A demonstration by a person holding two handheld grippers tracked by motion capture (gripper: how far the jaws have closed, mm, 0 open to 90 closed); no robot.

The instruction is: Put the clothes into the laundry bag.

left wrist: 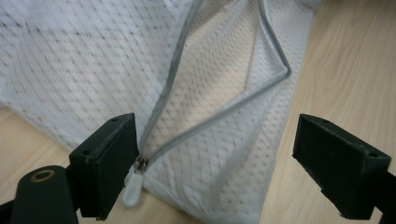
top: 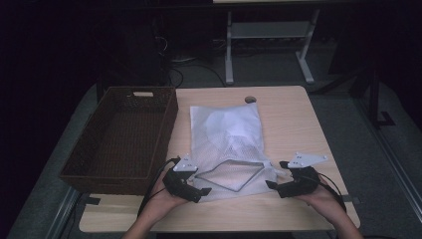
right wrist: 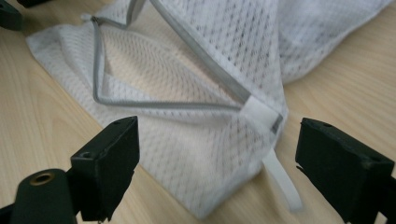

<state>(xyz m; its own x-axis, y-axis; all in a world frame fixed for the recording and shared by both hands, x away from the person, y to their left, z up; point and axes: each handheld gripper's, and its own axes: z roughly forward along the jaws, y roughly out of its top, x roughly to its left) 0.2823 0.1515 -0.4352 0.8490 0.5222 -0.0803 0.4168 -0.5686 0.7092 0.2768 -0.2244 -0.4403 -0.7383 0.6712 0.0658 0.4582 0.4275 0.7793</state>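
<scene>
You stood at a small wood table [top: 291, 124] in a dark room. The top was pale, w/ a round hole [top: 250, 99] near the far edge. Grey floor lay around it, & a white desk frame [top: 268, 37] stood behind, w/ cables on the floor by it.

The mesh bag [top: 226, 144] lay flat in the middle of the table, white & see-thru. Its near end faced you. The grey zip [top: 229, 174] was open there & made a wide mouth shaped like a diamond. You could see the wood thru the net inside it.

A brown basket [top: 104, 167] sat on the left part of the table, just beside the bag.

Your left gripper [top: 196, 191] was at the bag's near left corner. Its jaws stood wide apart & held nothing. In the left gripper view, the zip pull [left wrist: 131, 189] lay just by one jaw, w/ the bag corner between the two.

Your right gripper [top: 276, 185] was at the near right corner. It was let go too, jaws wide, nothing gripped. In the right gripper view, the bag corner & a white loop [right wrist: 280, 179] lay on the wood between the jaws.

Both your hands rested low near the front edge.
</scene>
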